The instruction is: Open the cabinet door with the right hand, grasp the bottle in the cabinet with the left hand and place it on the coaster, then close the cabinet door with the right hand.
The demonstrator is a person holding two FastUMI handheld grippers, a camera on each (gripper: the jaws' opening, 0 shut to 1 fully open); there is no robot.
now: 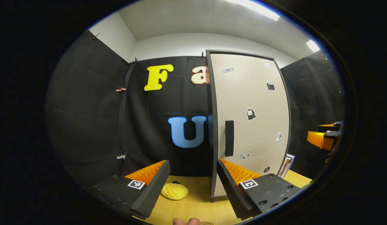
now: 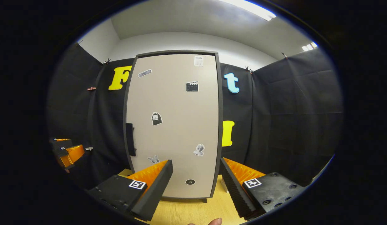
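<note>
Both grippers, left gripper [image 1: 192, 184] and right gripper [image 2: 195, 187], spread wide, holding nothing, short of cabinet door [image 2: 174, 125]. Door shut, handle [image 2: 130, 139] at its left edge untouched. Bottle presumably behind the door, coaster unidentified; all steps remain

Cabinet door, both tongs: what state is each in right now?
Door: shut, handle untouched.
Left tongs: open, empty, off the door.
Right tongs: open, empty, facing the door.
Yellow object: lying on table.
</note>
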